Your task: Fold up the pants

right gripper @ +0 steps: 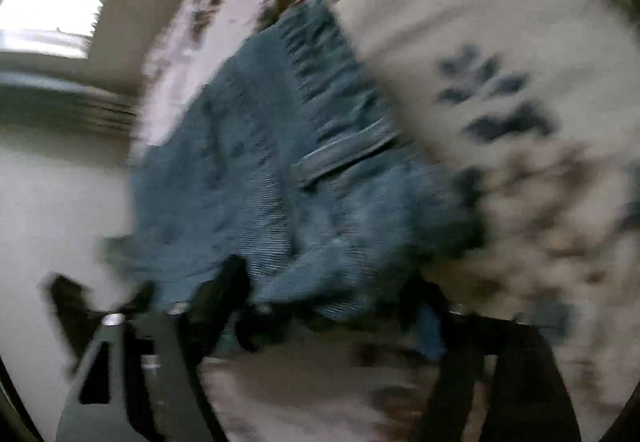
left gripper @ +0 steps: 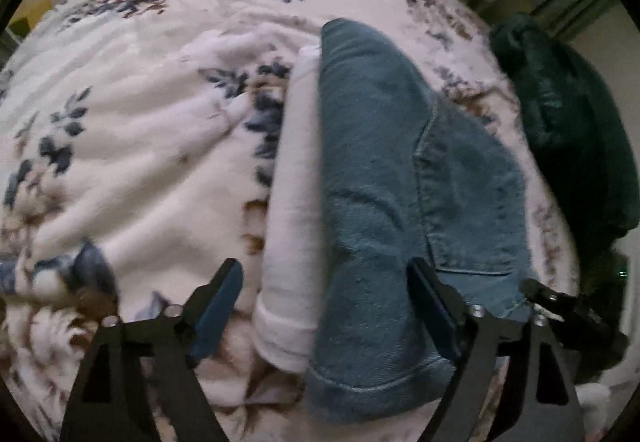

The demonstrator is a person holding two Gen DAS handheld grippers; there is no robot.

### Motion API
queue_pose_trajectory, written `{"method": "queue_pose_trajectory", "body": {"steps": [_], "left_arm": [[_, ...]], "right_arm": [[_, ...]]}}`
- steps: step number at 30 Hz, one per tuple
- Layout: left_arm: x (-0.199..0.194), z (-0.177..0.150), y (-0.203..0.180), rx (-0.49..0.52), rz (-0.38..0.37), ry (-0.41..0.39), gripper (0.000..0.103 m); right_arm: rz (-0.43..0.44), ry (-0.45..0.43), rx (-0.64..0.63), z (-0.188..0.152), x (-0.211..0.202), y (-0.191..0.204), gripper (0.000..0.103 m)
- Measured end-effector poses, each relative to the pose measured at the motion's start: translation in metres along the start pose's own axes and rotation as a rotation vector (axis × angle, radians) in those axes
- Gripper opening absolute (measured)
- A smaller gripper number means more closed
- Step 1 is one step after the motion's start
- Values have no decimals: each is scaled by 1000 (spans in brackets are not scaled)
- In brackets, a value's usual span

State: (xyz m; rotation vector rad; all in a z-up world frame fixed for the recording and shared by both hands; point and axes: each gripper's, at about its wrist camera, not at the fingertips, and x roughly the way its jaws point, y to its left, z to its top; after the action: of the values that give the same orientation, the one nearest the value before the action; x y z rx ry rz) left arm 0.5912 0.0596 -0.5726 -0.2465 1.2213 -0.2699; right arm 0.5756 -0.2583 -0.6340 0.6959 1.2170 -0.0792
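1. In the left wrist view we see the jeans (left gripper: 384, 177) lying as a long blue band down the middle-right of the frame, on a flowered blanket (left gripper: 132, 145) that fills the left and top.
2. They look already doubled lengthwise: one leg appears to lie over the other, with a seam curving down the right half and a hem at the lower edge. A pale cloth (left gripper: 292, 226) sits just beside them on the left, touching their edge; we cannot tell whether it is a separate garment.
3. Our left gripper (left gripper: 324, 306) stands at the bottom of the frame with its jaws spread wide. The near end of the jeans lies between the fingers, but neither pad presses on it, so nothing is held.
4. The right wrist view is heavily blurred. The jeans (right gripper: 256, 169) run from the upper middle to the lower middle, with what looks like a waistband or pocket edge near the centre.
5. Our right gripper (right gripper: 332, 302) is at the bottom, jaws apart as well; denim bunches near the fingers, but we see no pinch on it.
6. We judge the first fold done and the cloth let go. What remains, as far as we can see, is folding the length across and smoothing the bundle.
7. A dark green bundle (left gripper: 568, 129) lies at the right edge, well clear of the jeans.
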Motion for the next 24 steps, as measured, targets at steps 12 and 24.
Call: {"method": "queue_pose_trajectory", "body": {"steps": [12, 24], "left_arm": [[-67, -16, -63, 128, 308, -87, 94], [-198, -57, -137, 154, 313, -206, 94]], "right_arm": [[-409, -164, -313, -19, -101, 72, 95], [-381, -277, -362, -84, -266, 90, 95]]}}
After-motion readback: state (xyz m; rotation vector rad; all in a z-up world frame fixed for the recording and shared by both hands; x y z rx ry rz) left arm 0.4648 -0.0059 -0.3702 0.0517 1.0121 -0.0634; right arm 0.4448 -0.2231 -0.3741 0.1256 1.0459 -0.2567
